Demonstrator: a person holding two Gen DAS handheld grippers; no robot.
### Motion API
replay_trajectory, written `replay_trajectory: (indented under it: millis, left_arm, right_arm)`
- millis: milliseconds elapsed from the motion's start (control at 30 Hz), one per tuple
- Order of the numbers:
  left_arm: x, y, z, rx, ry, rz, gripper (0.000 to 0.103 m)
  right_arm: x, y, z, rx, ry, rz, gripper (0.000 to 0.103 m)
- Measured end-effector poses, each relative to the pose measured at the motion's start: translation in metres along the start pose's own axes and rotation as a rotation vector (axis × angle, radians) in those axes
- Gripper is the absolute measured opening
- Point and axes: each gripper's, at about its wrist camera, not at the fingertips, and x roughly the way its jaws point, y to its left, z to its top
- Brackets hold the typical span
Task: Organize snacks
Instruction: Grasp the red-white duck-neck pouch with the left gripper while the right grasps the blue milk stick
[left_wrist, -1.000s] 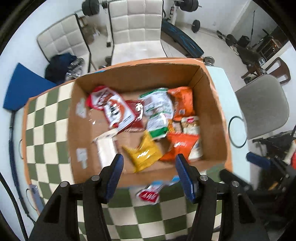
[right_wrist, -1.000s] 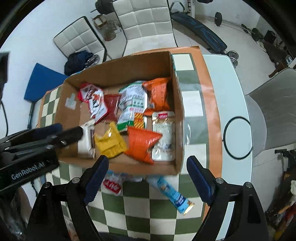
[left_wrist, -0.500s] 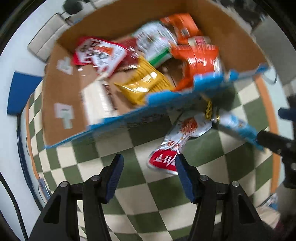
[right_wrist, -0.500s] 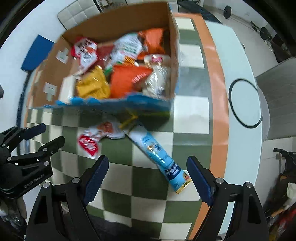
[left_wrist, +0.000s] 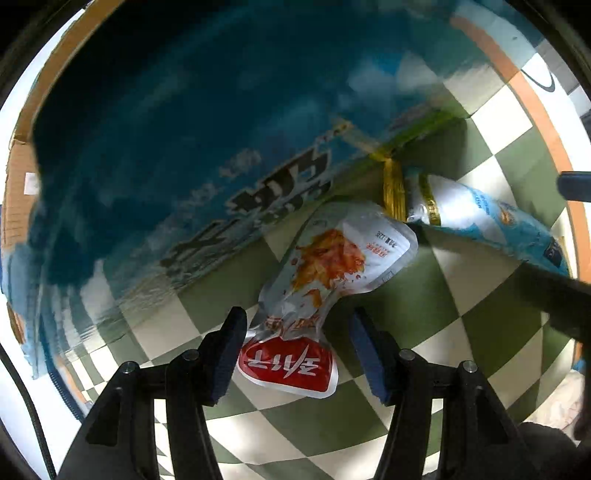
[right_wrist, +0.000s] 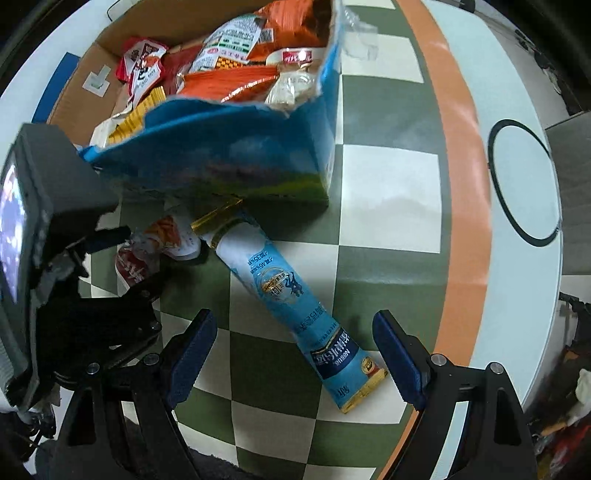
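Your left gripper (left_wrist: 295, 341) is low over the checkered cloth (left_wrist: 461, 325). Its two blue fingers are wide apart, one on each side of the red and white snack pouch (left_wrist: 325, 291). The fingers do not seem to touch the pouch, and they hold nothing. The pouch lies flat in the middle of the left wrist view, with its red end near the bottom of the frame. Its far end sits right by the blue side of the box (left_wrist: 177, 140), which fills the upper left of that view.

Your right gripper (right_wrist: 293, 350) is also wide open and holds nothing. The long light blue packet (right_wrist: 291, 299) lies on the cloth in the middle of the right wrist view. Its near end, with the dark label, sits between the two fingers. Its gold far end lies at the bottom edge of the box (right_wrist: 236, 162). You can see the box in the upper left of this view, full of orange, yellow and red snack bags (right_wrist: 229, 79). The pouch (right_wrist: 162, 243) is just left of the packet, partly hidden by your left gripper.
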Motion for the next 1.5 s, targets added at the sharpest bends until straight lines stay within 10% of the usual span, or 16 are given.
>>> replay_trajectory:
  millis: [200, 333, 533, 900, 1267, 1400, 1500]
  left_arm:
    - [0.004, 0.001, -0.01, -0.048, 0.024, -0.048, 0.046]
    - [0.007, 0.004, -0.025, -0.112, 0.044, -0.083, 0.046]
    - [0.019, 0.015, -0.054, -0.257, 0.115, -0.202, 0.045]
    - [0.044, 0.057, -0.081, -0.503, 0.188, -0.437, 0.045]
    - [0.029, 0.017, -0.03, -0.378, 0.16, -0.169, 0.047]
    - [0.027, -0.004, -0.027, -0.398, 0.155, -0.15, 0.042]
    - [0.029, -0.006, -0.027, -0.415, 0.164, -0.167, 0.036]
  right_arm:
    - [0.02, 0.002, 0.005, -0.031, 0.043, 0.007, 0.087]
    - [0.033, 0.003, -0.001, -0.009, 0.085, -0.008, 0.056]
    - [0.037, -0.006, -0.024, 0.134, 0.118, 0.03, 0.041]
    - [0.032, -0.013, -0.035, 0.247, 0.166, 0.141, 0.053]
    - [0.04, 0.008, -0.006, 0.178, 0.106, 0.01, 0.054]
    - [0.044, 0.021, -0.017, 0.152, 0.095, -0.048, 0.03]
    - [0.047, 0.022, -0.031, 0.154, 0.126, -0.023, 0.029]
